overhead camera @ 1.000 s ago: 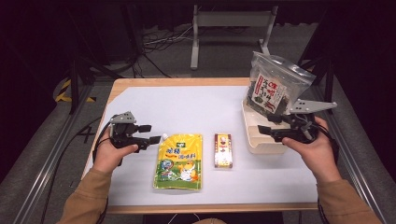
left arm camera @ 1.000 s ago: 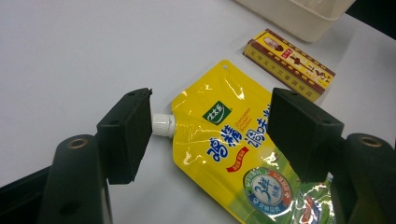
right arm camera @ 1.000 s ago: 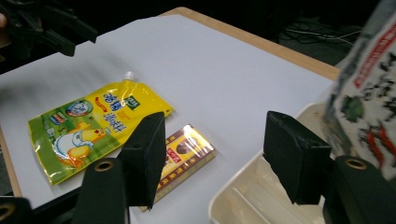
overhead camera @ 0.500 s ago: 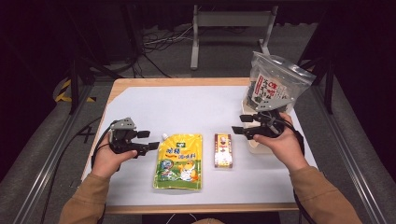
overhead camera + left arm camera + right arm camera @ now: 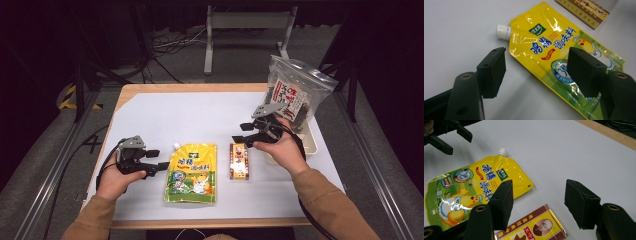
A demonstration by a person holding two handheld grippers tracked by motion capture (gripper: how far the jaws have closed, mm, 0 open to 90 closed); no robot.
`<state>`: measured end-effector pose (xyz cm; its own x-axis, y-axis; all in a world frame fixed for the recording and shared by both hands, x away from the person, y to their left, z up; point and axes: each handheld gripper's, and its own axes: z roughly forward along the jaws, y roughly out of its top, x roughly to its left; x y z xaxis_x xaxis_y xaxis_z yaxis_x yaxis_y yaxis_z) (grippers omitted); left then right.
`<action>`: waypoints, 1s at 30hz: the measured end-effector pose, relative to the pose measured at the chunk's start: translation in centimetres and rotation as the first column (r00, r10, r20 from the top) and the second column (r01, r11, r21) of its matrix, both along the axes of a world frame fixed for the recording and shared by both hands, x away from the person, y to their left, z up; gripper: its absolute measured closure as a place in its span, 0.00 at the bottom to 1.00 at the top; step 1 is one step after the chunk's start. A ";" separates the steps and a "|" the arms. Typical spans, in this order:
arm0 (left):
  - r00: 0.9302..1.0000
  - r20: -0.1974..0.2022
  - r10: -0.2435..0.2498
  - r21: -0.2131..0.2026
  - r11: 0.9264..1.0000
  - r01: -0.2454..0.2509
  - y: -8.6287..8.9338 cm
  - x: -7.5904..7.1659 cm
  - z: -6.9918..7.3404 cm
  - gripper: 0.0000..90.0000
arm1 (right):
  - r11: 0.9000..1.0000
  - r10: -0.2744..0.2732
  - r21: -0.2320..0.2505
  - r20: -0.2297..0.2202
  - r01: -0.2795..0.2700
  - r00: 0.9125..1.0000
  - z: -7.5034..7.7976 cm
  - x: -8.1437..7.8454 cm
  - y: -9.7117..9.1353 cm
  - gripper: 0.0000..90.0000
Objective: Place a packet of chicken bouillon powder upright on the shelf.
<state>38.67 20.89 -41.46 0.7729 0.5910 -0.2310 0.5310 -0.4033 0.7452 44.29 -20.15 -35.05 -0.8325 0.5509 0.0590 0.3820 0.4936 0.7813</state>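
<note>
pouch (image 5: 191,173): yellow, white cap, Chinese writing, cartoon chick
packet (image 5: 239,161): red-yellow, portrait label
counter (image 5: 190,115): white sheet
left claw (image 5: 159,160): wide, empty
right claw (image 5: 240,132): wide, empty

pouch (image 5: 564,62) – lower end cut off | box (image 5: 534,226) – half cut off

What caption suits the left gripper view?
Open left gripper poised over a glossy yellow spouted pouch on the white table.

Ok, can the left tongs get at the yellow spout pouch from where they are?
Probably yes. The left tongs stand open right beside the yellow spout pouch, which lies flat on the table with nothing between them. The small box lies apart on its far side.
</note>
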 end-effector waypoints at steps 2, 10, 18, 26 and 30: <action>1.000 -0.009 0.003 -0.005 1.000 -0.003 0.1 -0.2 -0.1 0.36 | 1.000 0.006 -0.006 -0.017 -0.006 1.000 -0.4 0.3 0.6 0.45; 0.999 -0.042 -0.013 -0.038 0.999 0.011 0.3 -0.5 -0.8 0.37 | 1.000 0.010 -0.015 -0.074 -0.012 0.997 -2.3 1.2 2.8 0.44; 0.996 -0.089 -0.003 -0.045 0.999 -0.001 0.4 -0.4 -1.3 0.39 | 0.998 0.021 -0.048 -0.129 -0.028 0.991 -3.7 2.0 4.7 0.44; 0.992 -0.126 0.012 -0.053 0.998 -0.018 0.5 0.0 -1.6 0.40 | 0.997 0.022 -0.072 -0.168 -0.034 0.986 -4.4 2.7 5.7 0.44; 0.991 -0.133 0.017 -0.059 0.998 -0.025 0.5 0.1 -1.7 0.39 | 0.996 0.019 -0.082 -0.193 -0.036 0.981 -4.9 3.1 6.2 0.43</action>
